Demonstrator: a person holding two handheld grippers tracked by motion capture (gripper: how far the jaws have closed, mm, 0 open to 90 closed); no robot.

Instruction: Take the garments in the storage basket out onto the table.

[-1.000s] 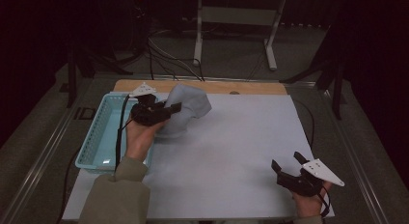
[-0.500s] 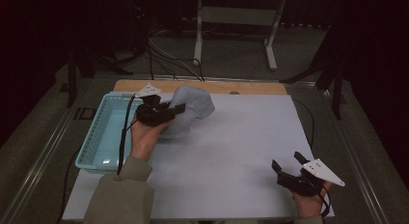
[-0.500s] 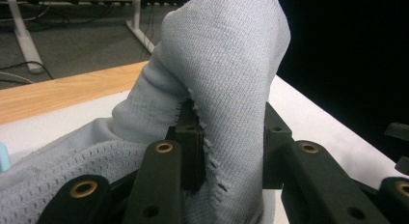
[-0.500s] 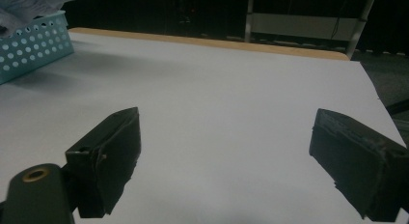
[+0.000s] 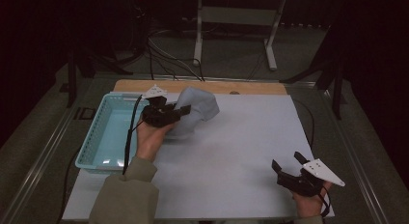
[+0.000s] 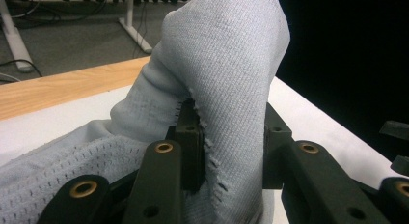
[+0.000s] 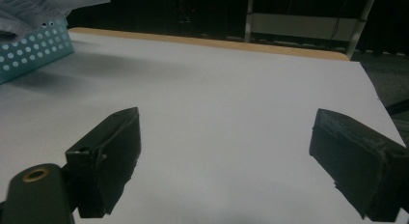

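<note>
The left tool [image 5: 179,110] pinches the cloth [image 5: 197,108], lifted off the desk [image 5: 231,151] with the basket [image 5: 103,137] just to its left. The right tool [image 5: 287,165] rests spread and empty, well apart. The pick-up looks done; placing the cloth remains.

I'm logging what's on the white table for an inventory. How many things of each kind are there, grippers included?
Grey cloth: 1
Light blue basket: 1
Grippers: 2, the left gripper and the right gripper
Total: 4
</note>
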